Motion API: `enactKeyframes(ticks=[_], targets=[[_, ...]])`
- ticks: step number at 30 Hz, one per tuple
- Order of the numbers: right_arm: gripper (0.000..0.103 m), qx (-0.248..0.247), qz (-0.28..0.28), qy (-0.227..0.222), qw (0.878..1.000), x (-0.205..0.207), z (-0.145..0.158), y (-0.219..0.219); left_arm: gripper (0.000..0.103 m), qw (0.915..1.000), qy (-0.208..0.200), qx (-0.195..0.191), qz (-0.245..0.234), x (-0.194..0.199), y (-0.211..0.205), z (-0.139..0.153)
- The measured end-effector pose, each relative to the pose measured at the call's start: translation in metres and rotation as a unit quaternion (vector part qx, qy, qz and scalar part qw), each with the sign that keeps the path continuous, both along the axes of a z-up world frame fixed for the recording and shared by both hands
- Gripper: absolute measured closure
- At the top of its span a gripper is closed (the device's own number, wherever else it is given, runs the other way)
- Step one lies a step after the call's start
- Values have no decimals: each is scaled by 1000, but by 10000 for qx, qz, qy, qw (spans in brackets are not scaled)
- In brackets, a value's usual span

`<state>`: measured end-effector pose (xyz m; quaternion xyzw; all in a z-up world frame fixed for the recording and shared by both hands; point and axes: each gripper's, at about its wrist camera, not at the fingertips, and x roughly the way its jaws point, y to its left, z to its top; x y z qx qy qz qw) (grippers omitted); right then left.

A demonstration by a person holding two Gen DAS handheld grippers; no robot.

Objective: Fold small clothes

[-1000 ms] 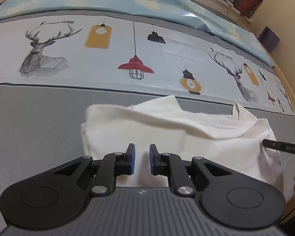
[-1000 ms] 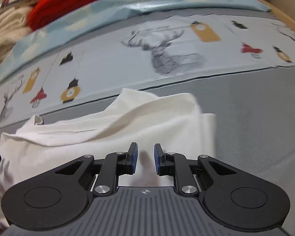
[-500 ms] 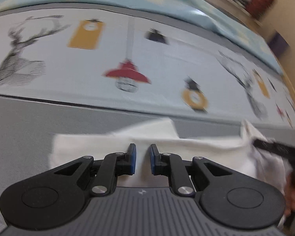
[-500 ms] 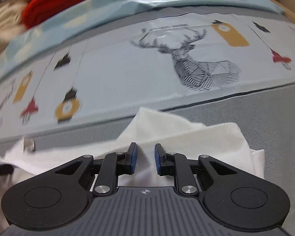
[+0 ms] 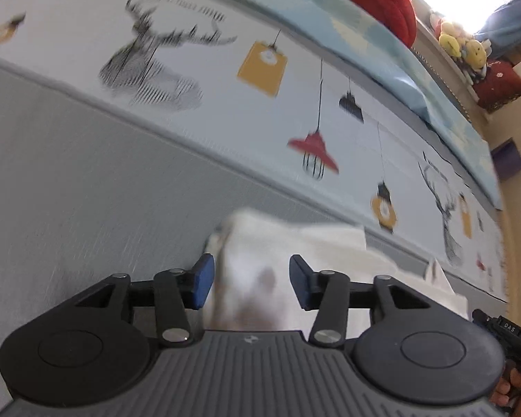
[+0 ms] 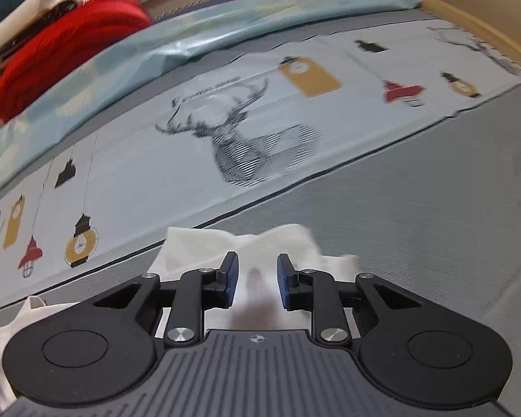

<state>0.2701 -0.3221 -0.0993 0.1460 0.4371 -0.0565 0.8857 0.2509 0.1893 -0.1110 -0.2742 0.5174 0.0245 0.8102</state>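
A small white garment (image 5: 330, 246) lies bunched on the grey bed cover (image 5: 87, 191). My left gripper (image 5: 248, 279) hangs over its left end with its jaws opening. A fold of the cloth sits in the wide gap, and the blue pads (image 5: 201, 281) do not squeeze it. In the right wrist view the same white garment (image 6: 198, 246) runs off to the lower left. My right gripper (image 6: 257, 278) is over its right end, jaws opening a little, with cloth between the pads and no clear pinch. A black part of the right gripper (image 5: 503, 330) shows at the left view's lower right edge.
A pale printed band with deer and lamps (image 6: 239, 146) crosses the bed beyond the garment. Behind it lie a light blue sheet (image 6: 191, 38) and a red knit pile (image 6: 62, 48). Plush toys (image 5: 462, 48) sit on a ledge. A person's hand (image 5: 514, 389) shows at the corner.
The left jaws have spread wide from a narrow gap, and the right jaws have widened slightly. Both views have rolled and shifted, and the garment now looks more bunched under the fingers.
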Motion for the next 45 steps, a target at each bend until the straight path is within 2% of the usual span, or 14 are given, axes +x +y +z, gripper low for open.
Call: enactKeyframes(ticks=[4, 8, 11, 16, 17, 18, 22, 25, 28, 31, 33, 37, 40, 45], targets=[[78, -18, 52, -279, 9996, -37, 30, -20, 50, 9984, 394, -411, -51, -26, 16, -18], [75, -240, 367, -871, 9952, -86, 72, -36, 50, 9962, 467, -632, -363, -34, 16, -27], [71, -500, 507, -1281, 9892, -127, 91, -50, 50, 9944, 658, -609, -558, -36, 11, -38], [70, -436, 50, -1537, 9871, -161, 111, -71, 50, 9931, 577, -511, -886, -33, -8, -44], [70, -494, -21, -1527, 9870, -163, 112, -74, 52, 9929, 544, -361, -991, -32, -14, -44], [70, -523, -100, -1509, 9871, -164, 114, -78, 63, 9927, 505, -218, -1077, -32, -18, -43], [70, -430, -374, -1387, 9887, -165, 114, -91, 86, 9922, 422, 20, -1174, -34, -22, -36], [70, -318, -488, -1332, 9894, -163, 112, -92, 91, 9937, 178, 158, -1097, -39, -15, -20], [70, -258, -466, -1269, 9905, -157, 108, -83, 92, 9881, -60, 1010, -1162, -47, -13, 1], [70, -200, -273, -1208, 9921, -149, 103, -67, 92, 9670, 198, 2287, -1109, -58, -8, 10], [70, -232, -86, -1194, 9925, -144, 103, -56, 92, 9608, 396, 2577, -937, -63, 1, 12], [70, -492, 333, -1113, 9920, -138, 101, -36, 93, 9727, 222, 2185, -746, -64, 7, 33], [70, -622, 513, -1073, 9909, -136, 101, -31, 94, 9896, -199, 1177, -797, -63, -14, 58], [70, -658, 553, -1017, 9911, -138, 101, -35, 95, 9911, -607, 268, -1150, -51, -85, 82]])
